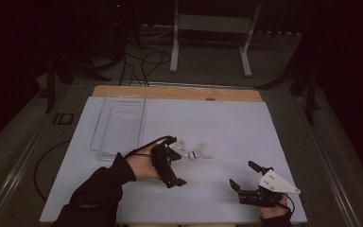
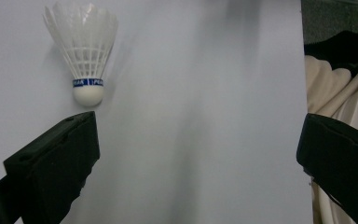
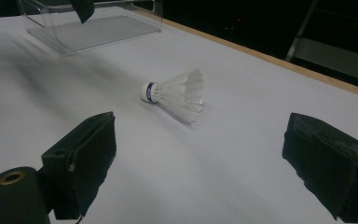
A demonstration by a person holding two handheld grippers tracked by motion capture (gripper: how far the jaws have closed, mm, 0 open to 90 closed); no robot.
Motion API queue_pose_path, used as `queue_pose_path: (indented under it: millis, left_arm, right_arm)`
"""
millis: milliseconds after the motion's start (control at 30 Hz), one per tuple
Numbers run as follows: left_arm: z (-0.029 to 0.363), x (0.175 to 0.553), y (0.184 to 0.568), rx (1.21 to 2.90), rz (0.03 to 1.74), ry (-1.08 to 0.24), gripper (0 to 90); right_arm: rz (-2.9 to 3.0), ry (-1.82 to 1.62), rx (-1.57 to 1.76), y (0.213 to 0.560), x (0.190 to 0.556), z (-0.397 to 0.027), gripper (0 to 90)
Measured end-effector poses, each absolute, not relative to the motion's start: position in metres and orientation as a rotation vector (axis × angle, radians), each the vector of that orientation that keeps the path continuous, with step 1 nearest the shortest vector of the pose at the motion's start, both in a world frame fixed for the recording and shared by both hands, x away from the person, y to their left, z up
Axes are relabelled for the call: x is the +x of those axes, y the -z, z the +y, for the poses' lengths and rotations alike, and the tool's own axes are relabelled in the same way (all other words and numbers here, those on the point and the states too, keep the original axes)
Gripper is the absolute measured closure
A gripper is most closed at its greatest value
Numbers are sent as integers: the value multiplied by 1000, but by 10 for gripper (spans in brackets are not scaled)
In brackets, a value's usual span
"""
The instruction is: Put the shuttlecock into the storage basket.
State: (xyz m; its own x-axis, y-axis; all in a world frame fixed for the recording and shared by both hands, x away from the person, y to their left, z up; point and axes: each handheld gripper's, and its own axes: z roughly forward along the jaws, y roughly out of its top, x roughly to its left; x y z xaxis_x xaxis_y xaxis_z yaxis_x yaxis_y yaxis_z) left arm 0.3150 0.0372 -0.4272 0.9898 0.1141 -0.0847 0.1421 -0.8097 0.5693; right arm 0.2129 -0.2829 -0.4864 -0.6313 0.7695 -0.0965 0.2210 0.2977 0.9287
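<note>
A white feather shuttlecock [image 1: 202,152] with a blue band lies on its side on the white table sheet [image 1: 227,123]. My left gripper [image 1: 182,164] is just left of it, open, with its upper jaw close to the cork end. In the left gripper view the shuttlecock [image 2: 84,51] lies ahead at the upper left, its cork just beyond the left jaw, and nothing is between the jaws of the left gripper [image 2: 199,126]. My right gripper [image 1: 242,173] is open near the front right of the table. From the right gripper [image 3: 203,126], the shuttlecock [image 3: 177,95] lies some way ahead.
A clear plastic tray [image 1: 120,125] stands at the back left of the sheet; the tray [image 3: 93,28] is at the upper left in the right gripper view. The table's wooden back edge [image 1: 175,92] borders the sheet. Cables and a white stand are on the floor beyond.
</note>
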Motion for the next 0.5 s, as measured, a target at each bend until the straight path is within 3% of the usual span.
queue_pose_path:
  millis: [500]
  left_arm:
    - [26, 336, 429, 2494, 200, 29, 0]
  right_arm:
    - [2031, -1325, 875, 486, 213, -283, 96]
